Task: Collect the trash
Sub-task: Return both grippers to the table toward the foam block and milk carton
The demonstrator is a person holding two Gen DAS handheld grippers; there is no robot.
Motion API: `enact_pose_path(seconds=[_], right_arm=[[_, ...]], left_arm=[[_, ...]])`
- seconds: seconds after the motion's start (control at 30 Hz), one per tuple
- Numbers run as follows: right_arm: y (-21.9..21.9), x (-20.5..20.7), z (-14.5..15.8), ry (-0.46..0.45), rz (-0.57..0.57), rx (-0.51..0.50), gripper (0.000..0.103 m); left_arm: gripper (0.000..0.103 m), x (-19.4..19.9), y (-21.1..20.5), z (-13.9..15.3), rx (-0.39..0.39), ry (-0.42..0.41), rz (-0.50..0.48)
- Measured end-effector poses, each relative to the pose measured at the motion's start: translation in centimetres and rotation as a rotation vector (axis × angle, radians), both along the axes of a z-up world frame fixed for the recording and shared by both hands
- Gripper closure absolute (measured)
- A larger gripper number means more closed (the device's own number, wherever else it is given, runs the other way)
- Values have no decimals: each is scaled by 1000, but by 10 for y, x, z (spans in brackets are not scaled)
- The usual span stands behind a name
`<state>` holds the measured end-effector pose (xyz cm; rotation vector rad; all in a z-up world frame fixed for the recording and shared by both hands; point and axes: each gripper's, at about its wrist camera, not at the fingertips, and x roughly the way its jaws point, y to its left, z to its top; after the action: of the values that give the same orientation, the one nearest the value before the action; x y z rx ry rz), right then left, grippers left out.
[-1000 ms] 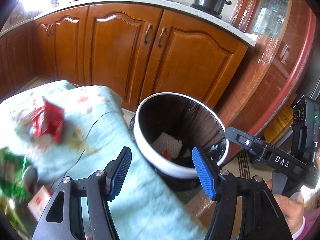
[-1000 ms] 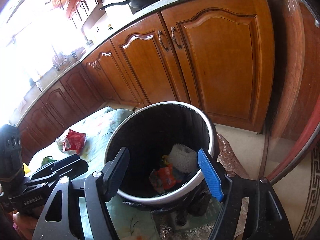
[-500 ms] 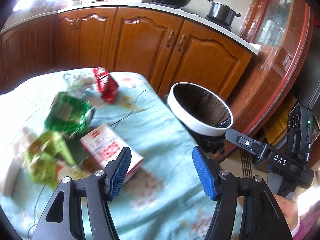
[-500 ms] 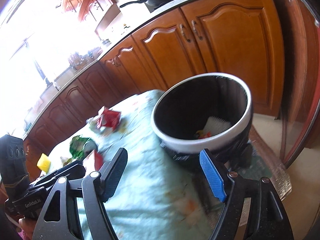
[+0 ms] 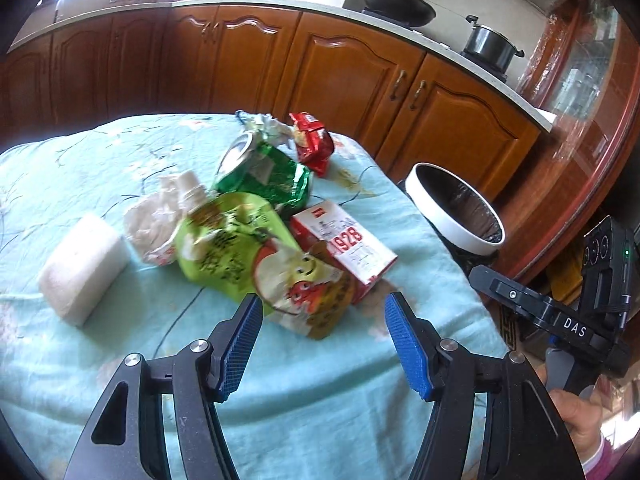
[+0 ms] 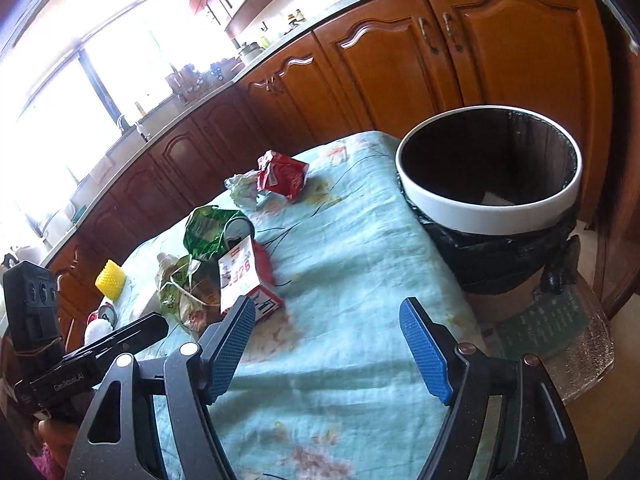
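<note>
A heap of trash lies on the light-blue tablecloth (image 5: 120, 168): a lime-green snack pouch (image 5: 248, 252), a red-and-white "1928" carton (image 5: 344, 240), a dark green foil bag (image 5: 268, 176), a red wrapper (image 5: 310, 142), crumpled white paper (image 5: 154, 216) and a white roll (image 5: 82, 268). My left gripper (image 5: 320, 344) is open and empty, just short of the pouch. My right gripper (image 6: 326, 344) is open and empty above the cloth, the carton (image 6: 244, 276) at its left finger. The white-rimmed bin (image 6: 488, 172) with a black liner stands off the table's right edge.
Wooden kitchen cabinets (image 5: 340, 68) run behind the table, with a pan (image 5: 396, 2) and a pot (image 5: 490, 46) on the counter. A yellow spiky item (image 6: 110, 280) and a small can lie at the table's far left in the right wrist view. A wooden cabinet stands right of the bin.
Both grippers have swung away from over the bin and back over the table. The left now faces the trash heap; the bin has shifted to the right in both views.
</note>
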<state>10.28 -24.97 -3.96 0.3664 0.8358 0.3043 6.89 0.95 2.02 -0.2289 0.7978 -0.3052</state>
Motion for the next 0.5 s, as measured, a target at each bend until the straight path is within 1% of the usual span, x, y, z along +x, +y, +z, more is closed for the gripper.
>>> enact_pose_path(seconds=[0.1, 0.27, 0.37, 0.5], right_arm=[[15, 2, 0, -2, 39, -11, 27], [41, 8, -2, -7, 96, -41, 27], [55, 14, -5, -4, 131, -71, 27], [72, 22, -11, 6, 181, -122, 27]], left_arm=[[40, -3, 12, 2, 15, 1, 14], [40, -7, 36, 5, 62, 1, 35], [38, -7, 52, 6, 94, 2, 39], [35, -5, 81, 6, 128, 15, 75]])
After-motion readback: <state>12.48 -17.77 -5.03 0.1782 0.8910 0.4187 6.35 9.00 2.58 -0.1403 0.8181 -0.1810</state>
